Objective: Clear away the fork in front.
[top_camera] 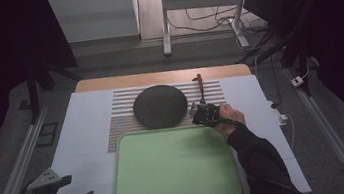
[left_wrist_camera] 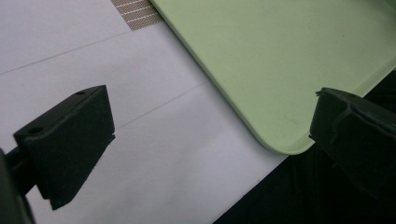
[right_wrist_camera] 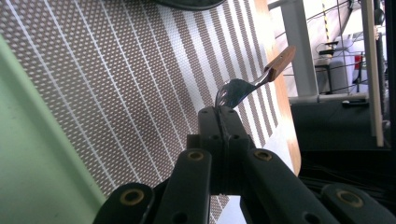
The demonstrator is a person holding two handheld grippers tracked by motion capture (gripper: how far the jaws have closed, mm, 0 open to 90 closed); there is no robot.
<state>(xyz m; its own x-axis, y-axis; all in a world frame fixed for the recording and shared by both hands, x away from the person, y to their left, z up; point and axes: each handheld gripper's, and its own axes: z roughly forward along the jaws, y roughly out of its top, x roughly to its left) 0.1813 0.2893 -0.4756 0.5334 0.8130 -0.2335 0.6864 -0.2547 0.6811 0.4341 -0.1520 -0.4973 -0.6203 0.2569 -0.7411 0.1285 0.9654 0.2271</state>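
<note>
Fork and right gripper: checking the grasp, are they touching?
Touching. The right gripper view shows the right gripper shut on the fork tines.

1. My right gripper (right_wrist_camera: pixel 219 114): matt black jaws, brass-coloured pivot pins, clamped on a fork (right_wrist_camera: pixel 243 86).
2. Fork: shiny metal tines, smooth brown wooden handle.
3. Placemat (right_wrist_camera: pixel 116 79): woven mesh cloth, brown and white stripes, coarse texture.
4. Tray (top_camera: pixel 174 170): pale green plastic, smooth, matt.
5. Round plate (top_camera: pixel 159 106): dark, matt, finely textured.
6. My left gripper (left_wrist_camera: pixel 210 135): pads of matt black rubbery foam, slightly rough.
7. Table (top_camera: pixel 84 134): smooth white sheet, wood edge at back.
</note>
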